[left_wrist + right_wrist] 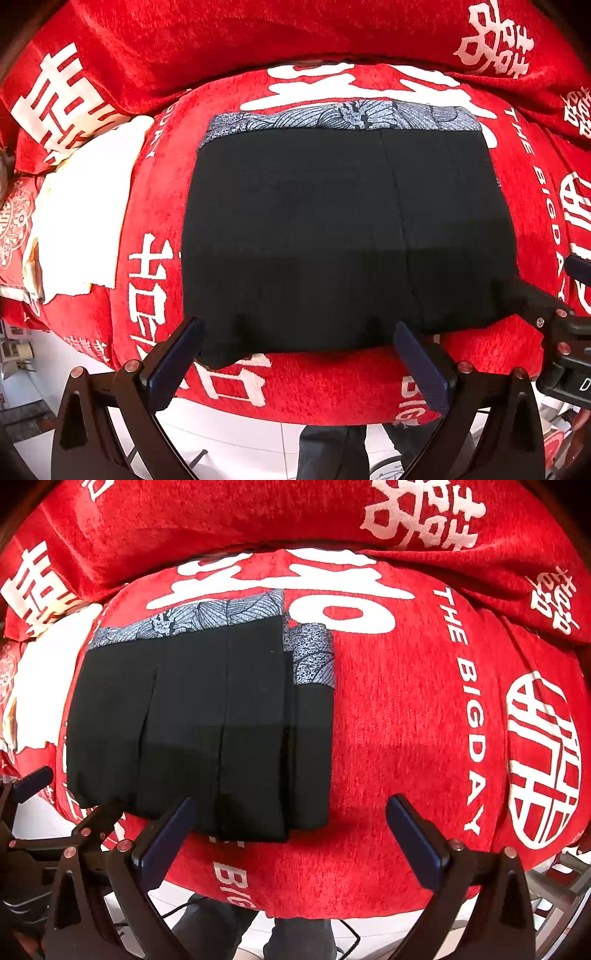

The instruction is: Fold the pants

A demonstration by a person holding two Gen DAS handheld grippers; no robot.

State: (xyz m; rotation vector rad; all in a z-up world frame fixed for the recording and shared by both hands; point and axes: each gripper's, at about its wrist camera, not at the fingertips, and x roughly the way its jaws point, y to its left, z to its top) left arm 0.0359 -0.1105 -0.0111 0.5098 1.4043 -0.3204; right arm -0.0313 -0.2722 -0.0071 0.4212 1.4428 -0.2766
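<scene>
folded black pants with grey patterned waistband [343, 236] | laid flat on red printed cushion [332, 384], fold judged complete | left gripper [299, 343], right gripper [291, 819] spread, empty, at near edge

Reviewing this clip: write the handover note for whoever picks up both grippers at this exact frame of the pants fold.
Left gripper: open, empty, at the near edge of the black pants.
Right gripper: open, empty, over the pants' near right corner.
Pants lie as a compact folded rectangle on the red cushion, patterned grey waistband at the far edge.
Done: folding appears finished.
Left: perhaps square the offset right-hand layer, then withdraw.
</scene>
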